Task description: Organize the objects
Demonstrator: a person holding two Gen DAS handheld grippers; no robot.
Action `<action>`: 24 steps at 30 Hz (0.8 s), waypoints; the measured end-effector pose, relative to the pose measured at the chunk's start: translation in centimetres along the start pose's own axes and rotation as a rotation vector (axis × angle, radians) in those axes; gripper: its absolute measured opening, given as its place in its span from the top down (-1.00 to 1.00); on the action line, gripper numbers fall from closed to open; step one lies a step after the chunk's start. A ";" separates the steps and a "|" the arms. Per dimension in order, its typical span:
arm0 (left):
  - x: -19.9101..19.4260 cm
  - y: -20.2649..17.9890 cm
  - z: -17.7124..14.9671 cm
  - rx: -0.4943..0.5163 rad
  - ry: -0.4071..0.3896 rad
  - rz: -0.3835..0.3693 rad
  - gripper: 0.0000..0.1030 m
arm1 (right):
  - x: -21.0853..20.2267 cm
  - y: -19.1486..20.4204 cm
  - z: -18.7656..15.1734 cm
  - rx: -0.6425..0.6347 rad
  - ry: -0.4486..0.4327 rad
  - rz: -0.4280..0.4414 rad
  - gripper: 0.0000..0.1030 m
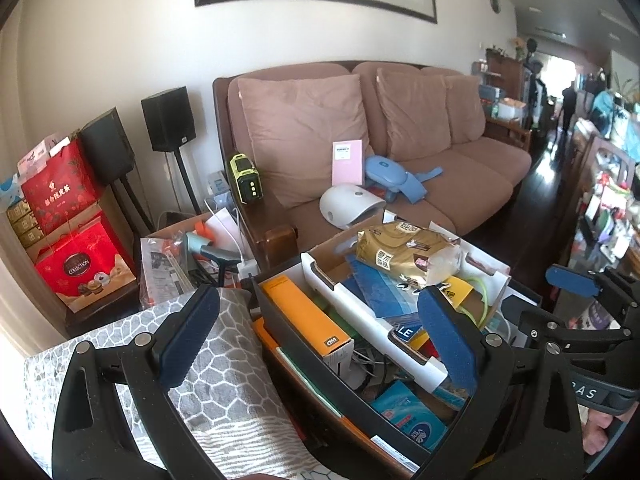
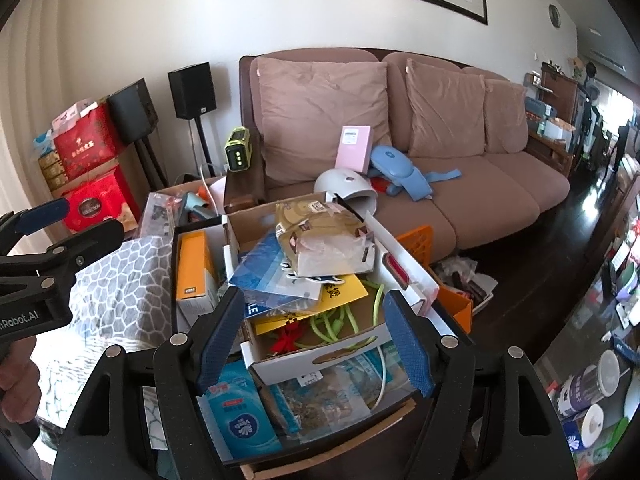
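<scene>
- Left gripper (image 1: 320,332): jaws spread wide, nothing pressed between the pads; held over the near left part of a dark bin (image 1: 304,376).
- Right gripper (image 2: 316,344): jaws also apart, nothing gripped; a white carton (image 2: 320,356) is seen between the fingers but is not touched.
- Carton sits in the bin, piled with a gold bag (image 2: 324,236), blue sheet (image 2: 260,268), yellow card (image 2: 344,292) and green cord (image 2: 340,320).
- Orange box (image 1: 304,312) stands in the bin, left of the carton; blue wipes pack (image 2: 240,420) lies at the near end.
- Grey patterned cushion (image 1: 224,360) is just left of the bin.
- Pink sofa (image 1: 460,168) is far, with a white dome (image 1: 352,204), pink box (image 1: 347,162) and blue device (image 1: 396,176) on the seat.
- Only in the right wrist view: orange crate (image 2: 416,240) right of the bin, items on the floor by it, a cluttered glass table (image 2: 600,360) at far right.
- Only in the left wrist view: the right gripper's body at the right edge and part of the hand (image 1: 600,432) holding it.
- The right wrist view in turn shows the left gripper's body at the left edge, with a hand (image 2: 16,388) under it.
- Red gift bags (image 1: 76,216) and speakers (image 1: 168,118) are far left, seen in both views.
</scene>
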State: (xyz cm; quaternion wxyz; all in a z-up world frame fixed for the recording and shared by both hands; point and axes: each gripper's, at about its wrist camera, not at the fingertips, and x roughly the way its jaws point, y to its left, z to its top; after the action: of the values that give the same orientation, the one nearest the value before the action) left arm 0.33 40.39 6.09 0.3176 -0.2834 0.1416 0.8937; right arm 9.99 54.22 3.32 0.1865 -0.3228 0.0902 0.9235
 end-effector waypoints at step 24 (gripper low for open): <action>-0.5 -1.0 -0.3 0.035 -0.014 0.016 -0.93 | 0.0 0.1 0.0 -0.015 0.009 0.000 -0.43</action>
State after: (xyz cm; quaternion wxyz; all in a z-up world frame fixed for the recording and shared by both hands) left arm 1.40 40.80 6.08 0.3164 -0.2704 0.1570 0.8956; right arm 9.97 54.08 3.31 0.1836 -0.3283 0.0843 0.9227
